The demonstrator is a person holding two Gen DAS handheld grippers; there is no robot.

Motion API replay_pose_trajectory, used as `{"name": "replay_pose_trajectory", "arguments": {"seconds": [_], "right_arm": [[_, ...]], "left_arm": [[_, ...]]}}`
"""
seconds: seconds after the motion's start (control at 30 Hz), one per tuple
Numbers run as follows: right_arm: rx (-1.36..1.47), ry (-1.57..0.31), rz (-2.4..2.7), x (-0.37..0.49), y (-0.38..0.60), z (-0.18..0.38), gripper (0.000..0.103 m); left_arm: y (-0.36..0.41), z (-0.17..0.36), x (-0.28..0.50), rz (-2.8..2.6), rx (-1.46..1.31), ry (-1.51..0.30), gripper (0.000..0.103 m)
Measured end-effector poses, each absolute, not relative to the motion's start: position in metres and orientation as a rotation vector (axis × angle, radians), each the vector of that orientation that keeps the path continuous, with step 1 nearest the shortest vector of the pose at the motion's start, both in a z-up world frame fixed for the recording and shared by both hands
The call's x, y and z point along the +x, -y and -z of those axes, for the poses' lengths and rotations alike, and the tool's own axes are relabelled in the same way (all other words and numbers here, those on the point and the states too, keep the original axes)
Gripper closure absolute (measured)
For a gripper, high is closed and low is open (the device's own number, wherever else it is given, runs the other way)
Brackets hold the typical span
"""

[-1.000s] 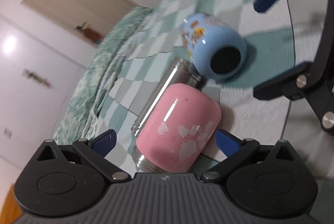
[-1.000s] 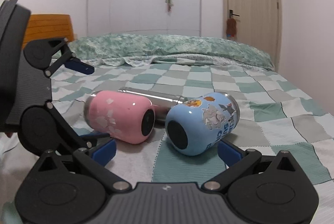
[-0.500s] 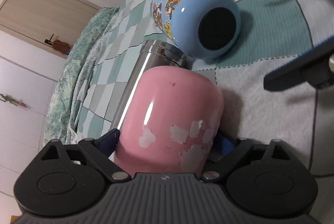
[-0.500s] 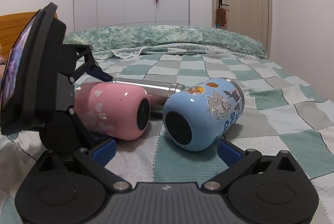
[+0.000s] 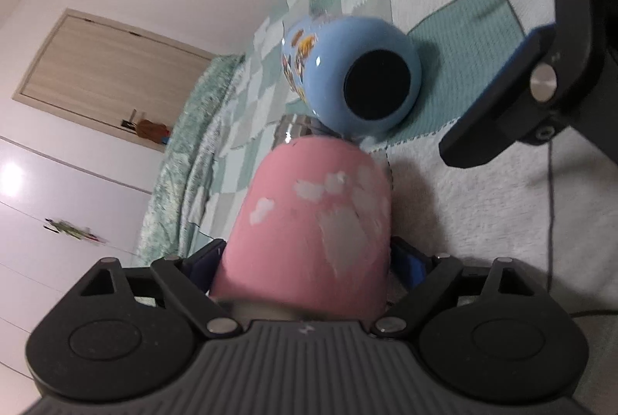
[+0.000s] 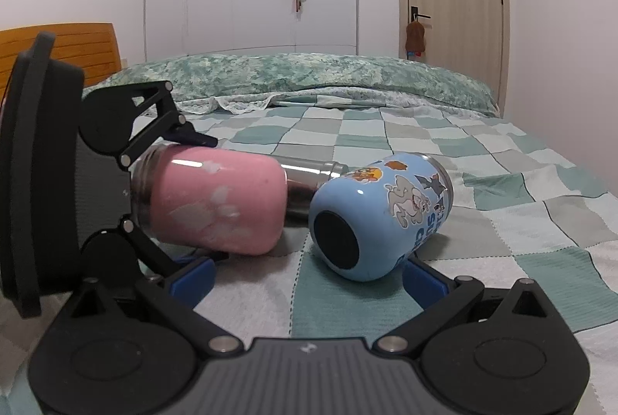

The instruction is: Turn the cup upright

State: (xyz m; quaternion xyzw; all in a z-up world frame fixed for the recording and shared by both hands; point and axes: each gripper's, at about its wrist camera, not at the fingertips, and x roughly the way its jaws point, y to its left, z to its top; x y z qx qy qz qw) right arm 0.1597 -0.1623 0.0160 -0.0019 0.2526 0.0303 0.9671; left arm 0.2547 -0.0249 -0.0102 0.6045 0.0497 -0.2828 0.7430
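Note:
A pink cup [image 5: 309, 233] lies on its side on the checked bedspread, its steel rim toward my left gripper [image 5: 307, 260], whose blue pads press both its sides. In the right wrist view the pink cup [image 6: 216, 202] is held near its rim by the left gripper [image 6: 185, 191]. A blue cartoon cup [image 6: 378, 214] lies on its side beside it, dark base toward my right gripper [image 6: 309, 276], which is open and empty just in front of it. The blue cup [image 5: 347, 75] lies beyond the pink one in the left wrist view.
A steel flask [image 6: 313, 171] lies behind the two cups. The bedspread [image 6: 502, 221] stretches to the right and back to a green quilt roll [image 6: 309, 75]. A wooden headboard [image 6: 58, 44] stands at the left. Wardrobe and door are behind.
My left gripper has moved in over the pink cup and closed on it near the rim. The right gripper has edged closer to the blue cup.

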Motion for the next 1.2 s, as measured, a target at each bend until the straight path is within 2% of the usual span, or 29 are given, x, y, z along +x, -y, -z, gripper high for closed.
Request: {"name": "replay_pose_trajectory", "arguments": {"seconds": [0.23, 0.37, 0.5, 0.53, 0.6, 0.7, 0.77, 0.8, 0.9, 1.2], "right_arm": [[-0.003, -0.502, -0.072, 0.138, 0.172, -0.025, 0.0], [-0.003, -0.496, -0.071, 0.13, 0.178, -0.03, 0.0], [0.005, -0.495, -0.079, 0.126, 0.185, -0.031, 0.0], [0.01, -0.496, -0.079, 0.126, 0.186, -0.031, 0.0], [0.022, -0.498, -0.08, 0.127, 0.189, -0.029, 0.0], [0.029, -0.503, -0.088, 0.127, 0.192, -0.027, 0.0], [0.035, -0.501, -0.092, 0.128, 0.195, -0.027, 0.0], [0.04, -0.5, -0.093, 0.129, 0.197, -0.026, 0.0], [0.047, -0.502, -0.103, 0.129, 0.199, -0.026, 0.0], [0.058, -0.457, -0.109, 0.111, 0.208, -0.043, 0.0]], "left_arm": [[0.024, 0.007, 0.231, 0.643, 1.316, -0.111, 0.018], [0.024, -0.001, 0.234, 0.606, 1.252, -0.245, 0.018], [0.022, -0.018, 0.245, 0.597, 1.113, -0.416, 0.012], [0.026, -0.021, 0.247, 0.589, 1.103, -0.432, 0.006], [0.031, -0.018, 0.248, 0.556, 1.115, -0.467, 0.001], [0.037, -0.006, 0.263, 0.489, 1.131, -0.578, 0.001], [0.033, -0.012, 0.27, 0.478, 1.061, -0.632, 0.006], [0.031, -0.016, 0.273, 0.465, 1.02, -0.648, 0.018], [0.027, -0.023, 0.267, 0.449, 0.987, -0.64, 0.018], [0.037, -0.032, 0.209, 0.526, 1.091, -0.452, 0.018]]}}
